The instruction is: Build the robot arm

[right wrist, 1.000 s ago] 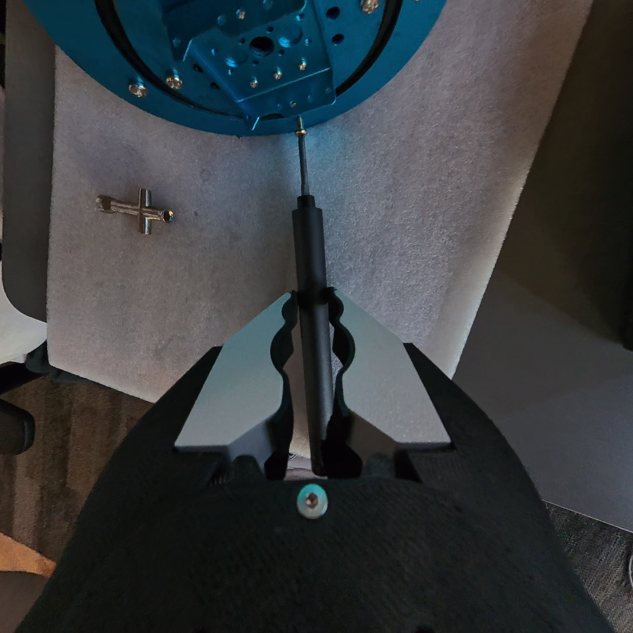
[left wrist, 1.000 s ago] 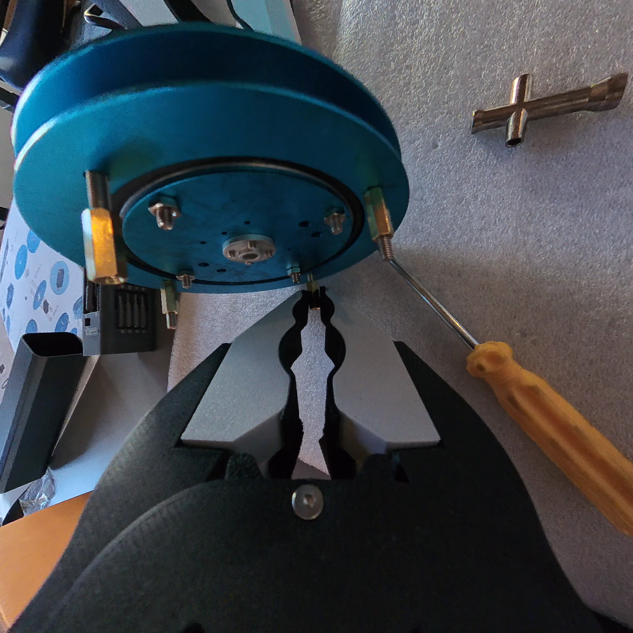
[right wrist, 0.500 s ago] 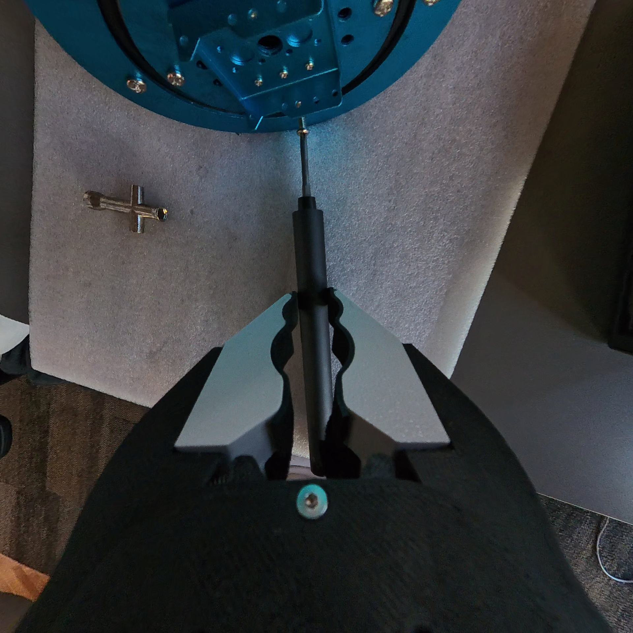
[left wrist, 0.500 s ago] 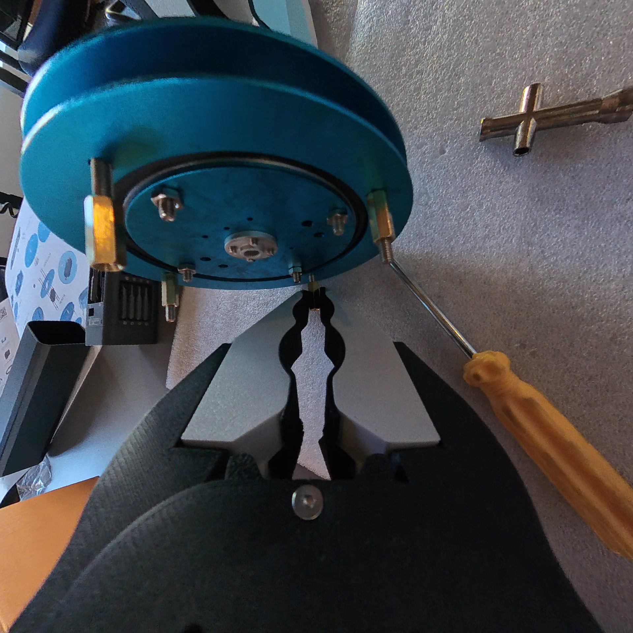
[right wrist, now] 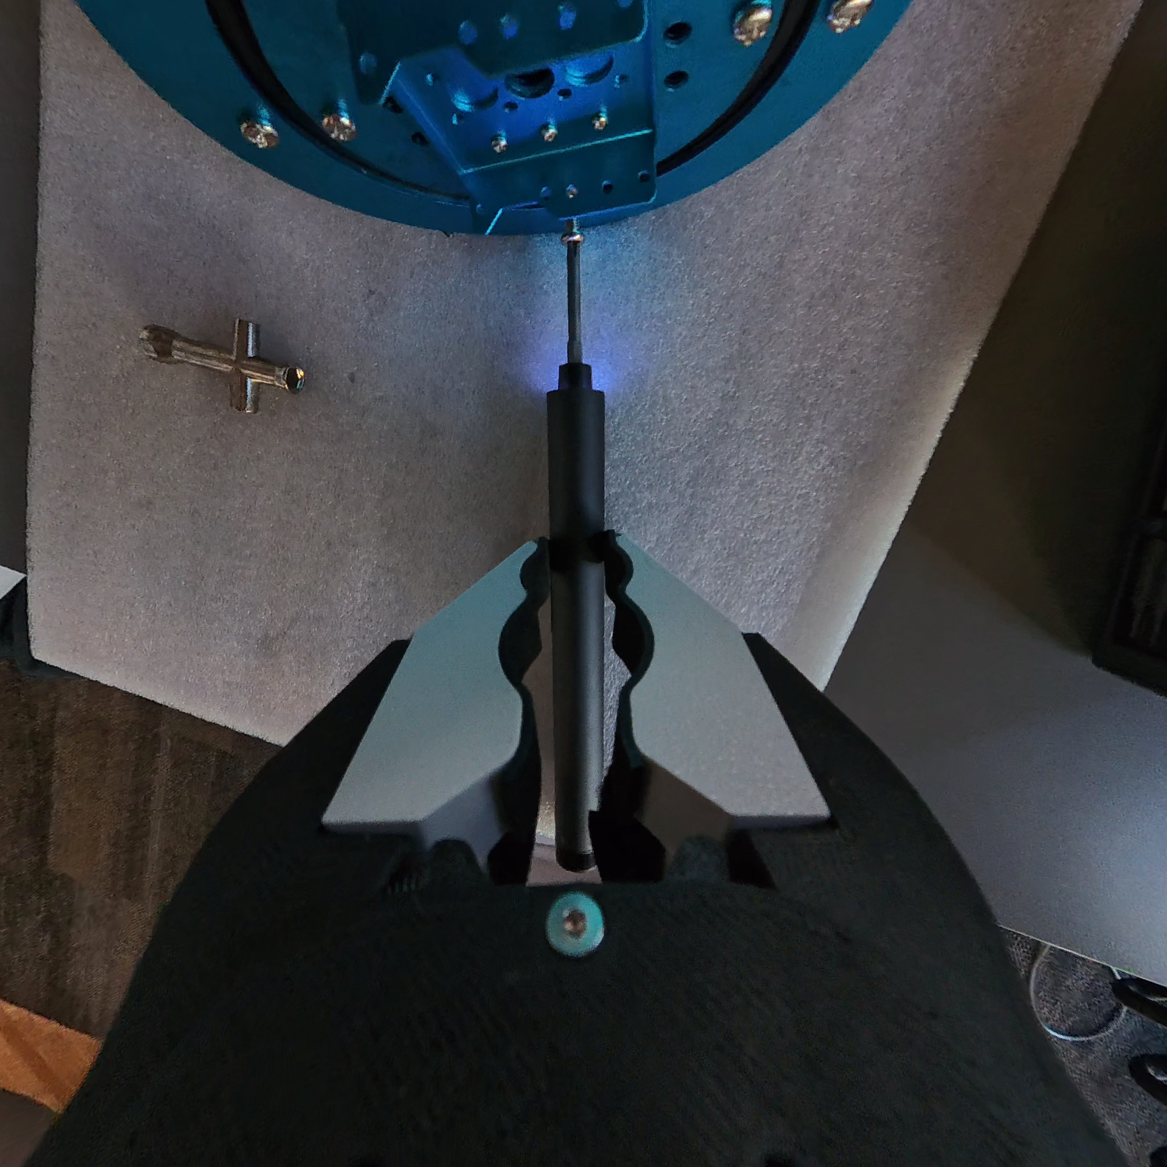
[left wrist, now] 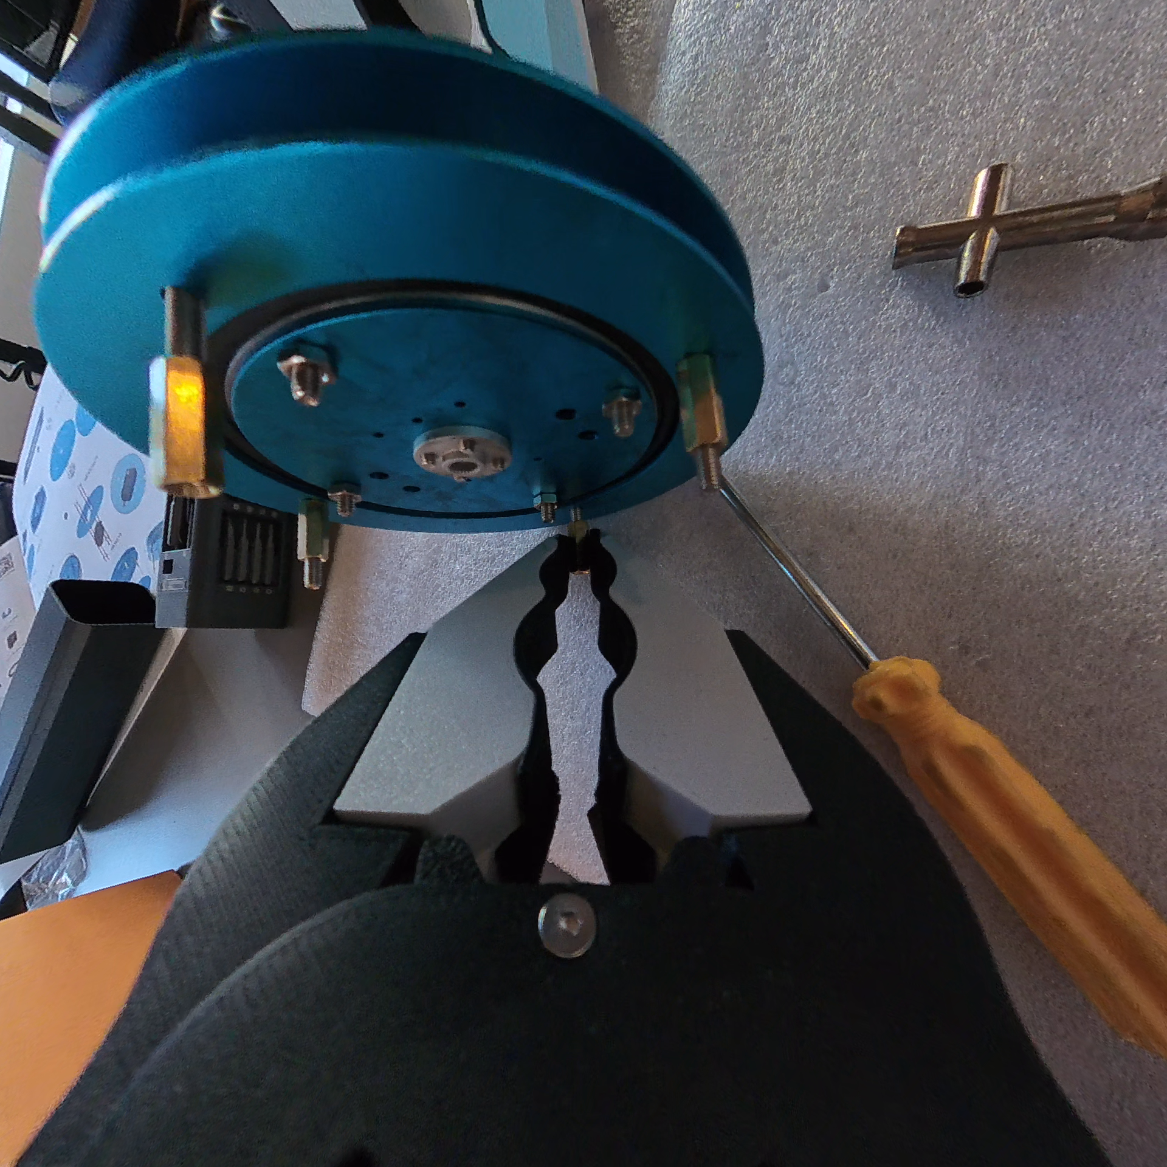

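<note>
Gripping a small brass standoff [left wrist: 579,557] at its tips, your left claw [left wrist: 579,562] is closed on that post, which stands just under the near rim of the blue round turntable assembly [left wrist: 391,252]. That assembly sits raised on brass standoffs over the grey foam mat [left wrist: 947,442] on the desk. At 4 o'clock from it lies a yellow-handled screwdriver [left wrist: 1023,840], its shaft tip reaching the standoff at the right rim. At 2 o'clock a metal cross wrench [left wrist: 985,230] rests on the mat, well apart from your claw. At 8 o'clock a black bit case [left wrist: 246,568] stands beside a dark open box [left wrist: 69,682].

Your right claw [right wrist: 576,549] is clamped on a black precision screwdriver [right wrist: 574,480], held straight toward 12 o'clock. Its bit meets a small screw [right wrist: 571,235] at the near edge of the blue assembly [right wrist: 189,95], below a blue bracket [right wrist: 568,158]. The cross wrench [right wrist: 233,369] lies at 10 o'clock from this claw.
</note>
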